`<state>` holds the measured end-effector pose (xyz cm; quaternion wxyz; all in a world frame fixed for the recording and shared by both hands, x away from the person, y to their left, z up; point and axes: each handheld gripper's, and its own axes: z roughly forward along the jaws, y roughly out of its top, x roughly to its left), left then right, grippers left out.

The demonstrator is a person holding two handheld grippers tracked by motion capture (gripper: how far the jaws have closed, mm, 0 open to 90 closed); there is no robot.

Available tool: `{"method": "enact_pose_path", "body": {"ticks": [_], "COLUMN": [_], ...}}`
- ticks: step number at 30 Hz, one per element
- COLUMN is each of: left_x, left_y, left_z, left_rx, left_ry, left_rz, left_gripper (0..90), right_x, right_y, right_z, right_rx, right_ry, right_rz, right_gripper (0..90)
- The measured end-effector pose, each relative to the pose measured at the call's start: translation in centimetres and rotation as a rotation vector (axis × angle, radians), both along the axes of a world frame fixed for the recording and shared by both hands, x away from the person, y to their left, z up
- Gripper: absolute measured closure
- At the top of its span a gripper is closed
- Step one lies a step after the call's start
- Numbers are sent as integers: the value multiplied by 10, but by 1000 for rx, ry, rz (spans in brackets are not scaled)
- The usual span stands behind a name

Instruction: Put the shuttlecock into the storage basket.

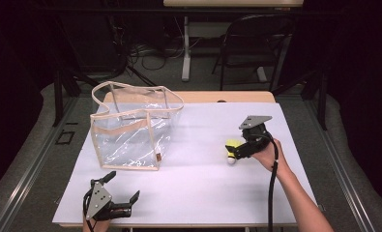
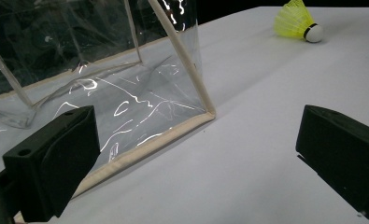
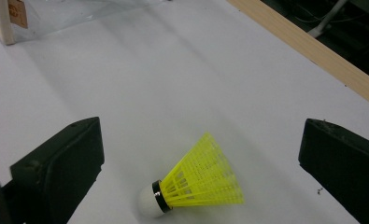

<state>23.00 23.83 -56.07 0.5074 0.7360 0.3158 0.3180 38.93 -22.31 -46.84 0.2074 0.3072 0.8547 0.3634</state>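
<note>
High view: right tongs (image 1: 237,151) sit over the yellow shuttlecock (image 1: 232,147) on the white surface (image 1: 198,193), right of centre and well apart from the clear bag (image 1: 133,128). Left tongs (image 1: 123,189) rest at the near left edge, spread wide, empty.

Left gripper view: jaws wide apart, nothing between them; bag's near corner just ahead, shuttlecock far off.

Right gripper view: jaws fully spread, straddling the shuttlecock, which lies on its side, cork toward the camera, not yet touched. Judgement: step in hand is the pickup. Lower until the jaws bracket the cork or skirt base, then close gently; the skirt would likely deform and roll.
</note>
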Motion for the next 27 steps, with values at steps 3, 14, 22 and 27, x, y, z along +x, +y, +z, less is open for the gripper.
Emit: {"method": "enact_pose_path", "body": {"ticks": [3,14,22,27], "left_x": [0,0,0,0], "left_y": [0,0,1,1], "left_z": [0,0,0,0], "left_rx": [0,-1,-2,1], "left_ry": [2,1,0,5], "left_rz": [-1,-3,-2,-3], "left_gripper": [0,0,0,0], "right_x": [5,17,26,31], "right_y": [2,7,9,9], "right_z": [-1,-7,-11,-14], "right_rx": [-12,-44,-75,-102], "right_ry": [28,86,129,166], "right_rz": [-4,-6,-13,-15], "right_gripper": [0,0,15,56]}}
